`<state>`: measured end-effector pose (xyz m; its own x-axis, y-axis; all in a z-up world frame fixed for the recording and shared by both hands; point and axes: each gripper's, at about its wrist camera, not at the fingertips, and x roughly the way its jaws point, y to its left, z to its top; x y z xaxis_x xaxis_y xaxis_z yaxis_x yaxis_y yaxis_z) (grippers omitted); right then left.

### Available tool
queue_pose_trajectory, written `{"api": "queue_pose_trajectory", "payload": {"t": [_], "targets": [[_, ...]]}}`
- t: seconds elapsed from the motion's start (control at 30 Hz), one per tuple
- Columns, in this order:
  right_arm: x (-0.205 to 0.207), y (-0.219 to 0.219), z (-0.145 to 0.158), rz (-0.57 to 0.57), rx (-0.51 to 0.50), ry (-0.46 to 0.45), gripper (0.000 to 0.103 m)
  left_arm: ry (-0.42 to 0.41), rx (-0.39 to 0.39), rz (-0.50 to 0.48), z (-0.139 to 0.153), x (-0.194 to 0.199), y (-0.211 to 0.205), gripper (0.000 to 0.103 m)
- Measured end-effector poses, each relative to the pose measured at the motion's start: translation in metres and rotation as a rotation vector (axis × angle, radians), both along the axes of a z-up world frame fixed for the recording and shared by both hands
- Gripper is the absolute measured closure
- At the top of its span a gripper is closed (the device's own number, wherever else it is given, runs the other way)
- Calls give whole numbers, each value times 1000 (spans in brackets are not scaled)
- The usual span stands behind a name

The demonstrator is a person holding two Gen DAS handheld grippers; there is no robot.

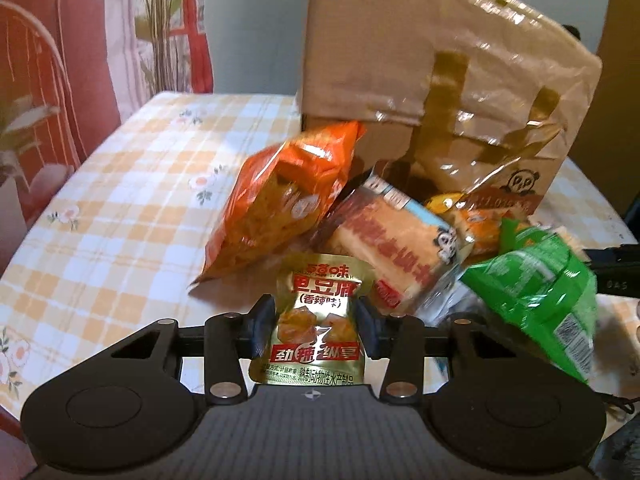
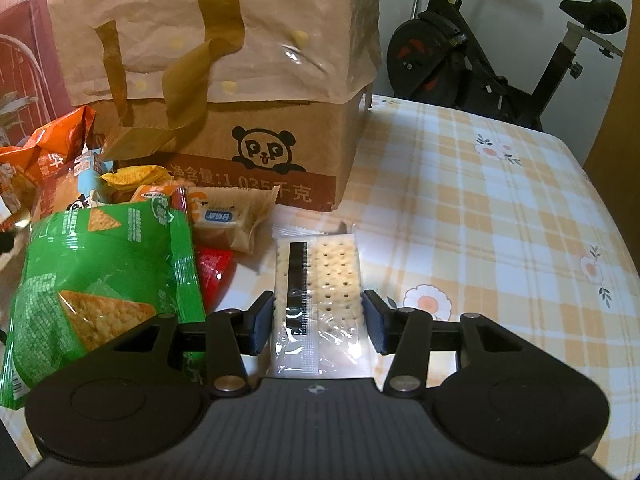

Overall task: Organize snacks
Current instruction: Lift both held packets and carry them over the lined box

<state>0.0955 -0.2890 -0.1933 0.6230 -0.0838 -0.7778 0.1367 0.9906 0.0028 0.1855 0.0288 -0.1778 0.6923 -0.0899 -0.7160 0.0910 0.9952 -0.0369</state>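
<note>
My left gripper [image 1: 316,322] is shut on a small gold fish-tofu packet [image 1: 320,288], its pads squeezing the packet's sides just above the checked tablecloth [image 1: 120,200]. Behind it lies the snack pile: an orange chip bag [image 1: 280,200], a wrapped bread slice [image 1: 392,248] and a green chip bag [image 1: 540,292]. In the right wrist view my right gripper [image 2: 318,316] is shut on a clear pack of crackers [image 2: 336,272], which lies lengthwise between the pads. The green chip bag [image 2: 104,280] sits just to its left.
A tall brown paper bag with a panda print [image 2: 224,60] stands behind the pile, also the brown paper bag [image 1: 440,60] in the left wrist view. A tan cake packet [image 2: 232,220] and a red packet [image 2: 214,272] lie by the crackers. An exercise bike [image 2: 500,48] stands beyond the table, and a red chair [image 1: 36,100] stands at the left.
</note>
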Motion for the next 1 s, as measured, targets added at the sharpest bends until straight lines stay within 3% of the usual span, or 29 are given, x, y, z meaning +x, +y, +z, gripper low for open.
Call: {"api": "queue_pose_trajectory", "payload": {"t": [0.17,0.4,0.73,1.0], "targets": [[-4,-3,2,-5,23,-6,54,-50,0,-13,12,-4,-3,56],[-19,-7,28,-37,36,-87,54,-148,7,-33,37,-12,-9,56],[-31,1,95,-10,17,-273,54,-296,-11,-79,86,-12,-22,56],[-15,5,158,82,2,-442,54,-390,-33,-110,138,20,-31,56]]}}
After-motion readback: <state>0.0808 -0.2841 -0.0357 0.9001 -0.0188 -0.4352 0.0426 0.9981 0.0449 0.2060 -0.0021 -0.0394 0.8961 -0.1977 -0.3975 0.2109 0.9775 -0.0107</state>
